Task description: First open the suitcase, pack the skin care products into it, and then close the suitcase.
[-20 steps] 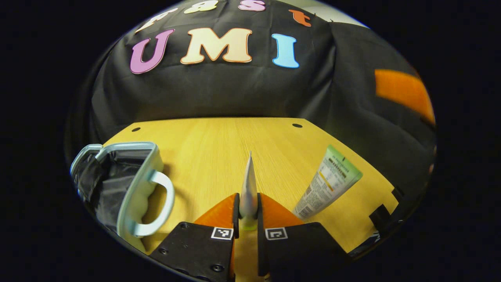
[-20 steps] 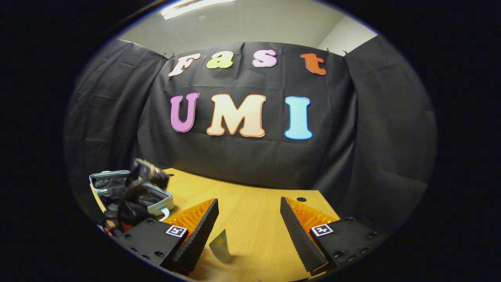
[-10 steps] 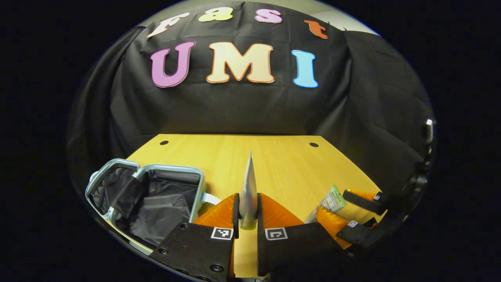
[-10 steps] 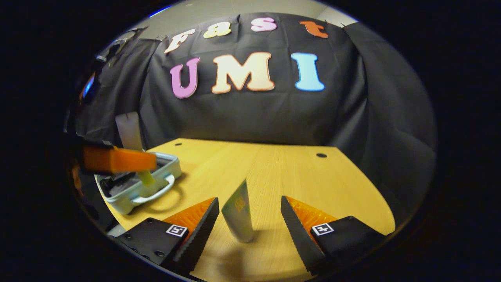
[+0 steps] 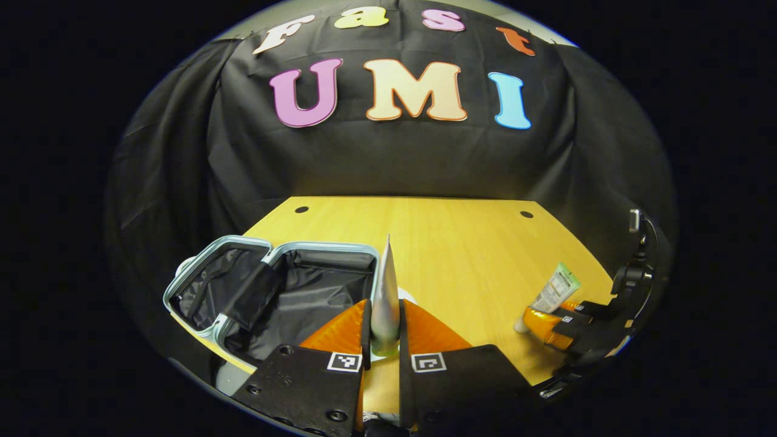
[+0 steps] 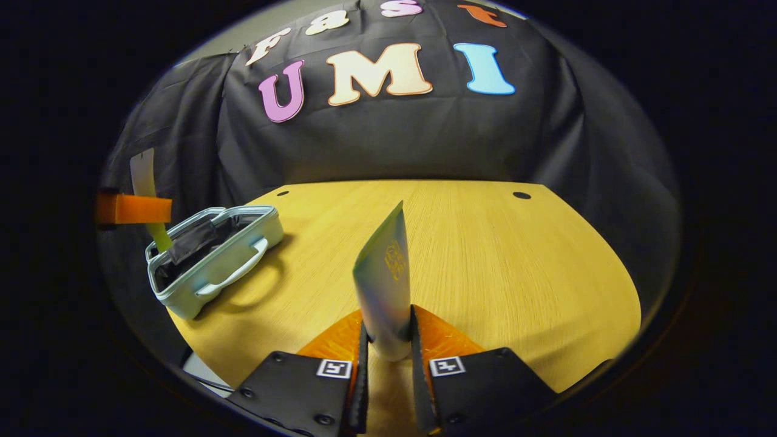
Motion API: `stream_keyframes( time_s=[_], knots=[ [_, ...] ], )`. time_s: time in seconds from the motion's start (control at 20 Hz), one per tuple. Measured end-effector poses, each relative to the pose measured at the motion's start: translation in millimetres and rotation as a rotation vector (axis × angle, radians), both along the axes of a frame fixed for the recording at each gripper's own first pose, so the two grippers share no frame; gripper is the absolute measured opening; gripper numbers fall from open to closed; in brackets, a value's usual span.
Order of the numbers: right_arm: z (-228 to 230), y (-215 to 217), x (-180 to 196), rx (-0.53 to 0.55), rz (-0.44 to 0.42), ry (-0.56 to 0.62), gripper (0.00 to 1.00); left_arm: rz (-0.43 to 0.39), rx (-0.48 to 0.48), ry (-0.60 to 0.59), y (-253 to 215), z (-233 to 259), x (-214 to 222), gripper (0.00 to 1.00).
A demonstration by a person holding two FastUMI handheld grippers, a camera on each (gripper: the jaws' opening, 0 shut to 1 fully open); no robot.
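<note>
Both tools clamp tubes: left tool (image 5: 383, 331) w/ silver tube (image 5: 385, 291) beside open suitcase (image 5: 276, 291), right tool (image 6: 388, 352) w/ green tube (image 6: 385, 285).

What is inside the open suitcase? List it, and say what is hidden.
The suitcase shows black fabric lining and a dark divider strap; no skin care product shows in it. The left gripper, shut on a tube, covers its near right corner.

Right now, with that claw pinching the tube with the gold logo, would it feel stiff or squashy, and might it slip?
Probably squashy: the tube tapers to a flat crimped end, typical of soft plastic. It looks light, since the right claw holds it by its lower end and it still points straight out. Its smooth, shiny skin could slip, though both fingers press on it.
</note>
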State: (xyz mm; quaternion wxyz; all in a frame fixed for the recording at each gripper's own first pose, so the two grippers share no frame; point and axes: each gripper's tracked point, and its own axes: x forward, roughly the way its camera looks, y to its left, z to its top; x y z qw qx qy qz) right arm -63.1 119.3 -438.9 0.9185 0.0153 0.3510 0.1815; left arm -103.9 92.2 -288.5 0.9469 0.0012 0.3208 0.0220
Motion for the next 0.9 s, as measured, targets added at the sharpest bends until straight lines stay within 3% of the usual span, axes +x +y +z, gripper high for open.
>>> stream_keyframes(
  time_s=[0.35, 0.45, 0.6, 0.75, 0.9],
  knots=[
    [50, 33, -7, 0.069, 0.056, 0.063, 0.29, 0.070, 0.087, 0.159, 87, -33, -3, 0.15],
    [70, 61, -20, 0.096, 0.105, 0.083, 0.26, 0.049, 0.076, 0.238, 106, -56, -1, 0.15],
    [100, 116, -33, 0.191, 0.142, 0.164, 0.29, 0.007, 0.061, 0.356, 125, -91, -4, 0.15],
    [115, 177, -54, 0.240, 0.208, 0.221, 0.25, -0.030, 0.005, 0.392, 132, -112, -1, 0.16],
    [118, 229, -64, 0.291, 0.249, 0.290, 0.29, -0.074, -0.041, 0.410, 136, -127, -3, 0.19]
  ],
)
